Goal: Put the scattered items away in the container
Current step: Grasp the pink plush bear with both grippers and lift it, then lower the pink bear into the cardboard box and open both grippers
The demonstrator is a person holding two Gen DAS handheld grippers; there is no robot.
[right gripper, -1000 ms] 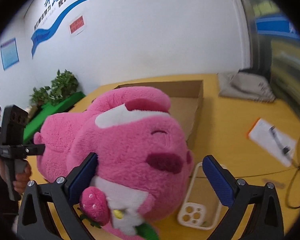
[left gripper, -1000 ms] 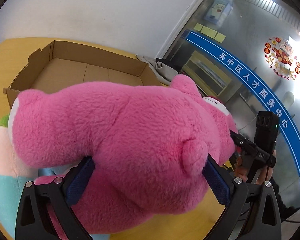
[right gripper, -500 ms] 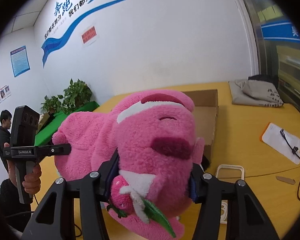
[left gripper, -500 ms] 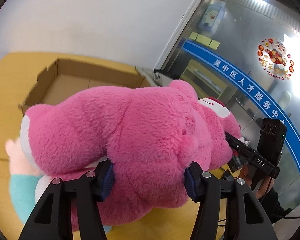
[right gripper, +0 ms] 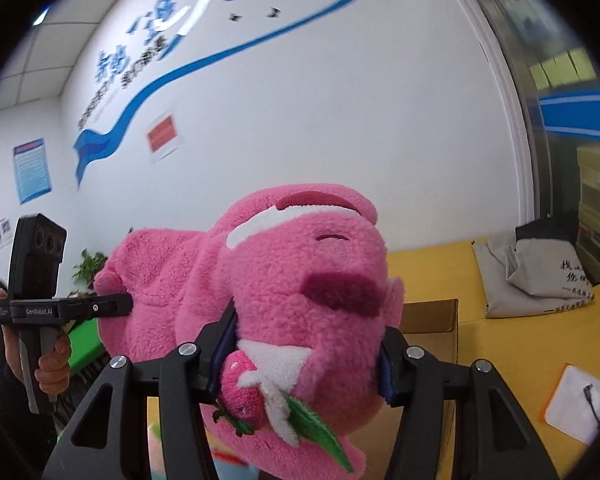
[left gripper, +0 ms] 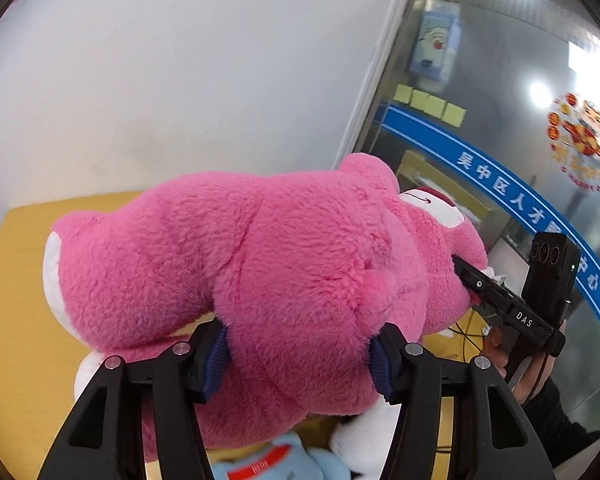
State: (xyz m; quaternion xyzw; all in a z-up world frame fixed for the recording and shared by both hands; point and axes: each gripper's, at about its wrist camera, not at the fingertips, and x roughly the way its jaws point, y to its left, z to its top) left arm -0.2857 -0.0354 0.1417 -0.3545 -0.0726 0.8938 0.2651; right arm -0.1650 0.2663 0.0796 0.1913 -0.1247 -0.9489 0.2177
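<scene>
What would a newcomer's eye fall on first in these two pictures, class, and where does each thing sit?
The big pink plush bear fills the middle of both views, lifted above the yellow table. The left gripper clamps its body and the right gripper clamps its head, just above its small plush strawberry. Behind the head, at the right, a corner of the cardboard box shows.

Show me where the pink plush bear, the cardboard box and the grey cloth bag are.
pink plush bear [right gripper: 300, 280]: right wrist view, on its face.
cardboard box [right gripper: 430, 316]: right wrist view, on the visible side wall behind the bear.
grey cloth bag [right gripper: 540, 276]: right wrist view, on its folded front.
</scene>
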